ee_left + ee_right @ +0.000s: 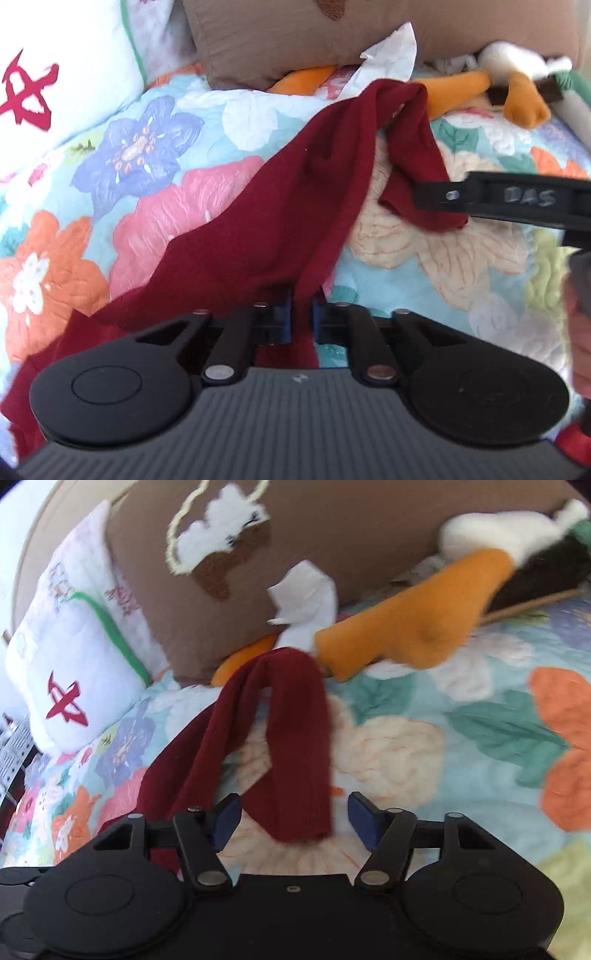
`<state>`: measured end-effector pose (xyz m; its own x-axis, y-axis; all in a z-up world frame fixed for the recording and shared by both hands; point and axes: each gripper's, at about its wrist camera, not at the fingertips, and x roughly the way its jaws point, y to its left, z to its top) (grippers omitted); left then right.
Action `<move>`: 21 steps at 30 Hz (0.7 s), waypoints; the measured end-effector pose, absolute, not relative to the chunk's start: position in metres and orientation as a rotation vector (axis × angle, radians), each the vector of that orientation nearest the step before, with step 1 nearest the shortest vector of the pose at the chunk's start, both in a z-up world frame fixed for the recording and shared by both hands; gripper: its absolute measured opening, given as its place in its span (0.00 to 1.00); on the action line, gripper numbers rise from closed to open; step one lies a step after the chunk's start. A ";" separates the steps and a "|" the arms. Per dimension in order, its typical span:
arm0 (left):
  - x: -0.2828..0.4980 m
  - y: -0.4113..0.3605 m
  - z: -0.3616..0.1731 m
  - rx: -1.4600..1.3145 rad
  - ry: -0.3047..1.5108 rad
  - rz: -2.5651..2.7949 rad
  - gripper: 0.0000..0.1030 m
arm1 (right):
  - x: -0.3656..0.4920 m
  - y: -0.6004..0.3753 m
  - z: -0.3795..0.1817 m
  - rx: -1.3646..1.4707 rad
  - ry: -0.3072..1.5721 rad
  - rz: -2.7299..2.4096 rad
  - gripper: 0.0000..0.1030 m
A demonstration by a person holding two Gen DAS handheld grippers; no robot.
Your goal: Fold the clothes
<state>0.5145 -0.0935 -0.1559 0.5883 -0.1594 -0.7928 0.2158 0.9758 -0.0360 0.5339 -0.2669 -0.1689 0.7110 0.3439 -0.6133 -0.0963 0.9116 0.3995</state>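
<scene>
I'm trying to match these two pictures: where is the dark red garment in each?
Left wrist: dark red garment runs diagonally from bottom left to upper centre.
Right wrist: it hangs at centre, looping down from the top.
Shared landmark: white tissue against the brown pillow.

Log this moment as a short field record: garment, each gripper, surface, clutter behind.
garment: dark red cloth, draped and rumpled, not folded
left gripper: shut on the cloth
right gripper: open, a cloth strip between its fingers, not pinched
surface: floral quilt
behind: brown pillow, white pillow, plush toy, white tissue
</scene>
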 end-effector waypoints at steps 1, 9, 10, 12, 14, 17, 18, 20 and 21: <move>0.513 -0.091 -0.155 0.052 0.911 -0.224 0.06 | 0.537 -0.264 -0.170 0.336 0.743 0.249 0.30; 0.499 -0.053 -0.145 -0.165 0.974 -0.413 0.67 | 0.515 -0.264 -0.112 0.272 0.453 0.081 0.10; 0.492 -0.042 -0.142 -0.223 0.969 -0.423 0.67 | 0.513 -0.263 -0.099 0.284 0.429 0.100 0.10; 0.478 -0.019 -0.132 -0.293 0.948 -0.438 0.67 | 0.504 -0.257 -0.075 0.299 0.372 0.165 0.11; 0.465 0.002 -0.120 -0.337 0.918 -0.440 0.67 | 0.493 -0.247 -0.054 0.311 0.329 0.268 0.10; 0.441 0.028 -0.101 -0.330 0.842 -0.430 0.73 | 0.476 -0.224 -0.034 0.336 0.318 0.373 0.11; 0.434 0.035 -0.098 -0.323 0.824 -0.418 0.76 | 0.472 -0.217 -0.030 0.344 0.332 0.397 0.11; 0.421 0.051 -0.099 -0.341 0.837 -0.371 0.77 | 0.465 -0.205 -0.027 0.387 0.368 0.467 0.11; 0.416 0.058 -0.100 -0.370 0.855 -0.361 0.77 | 0.461 -0.200 -0.028 0.423 0.390 0.509 0.11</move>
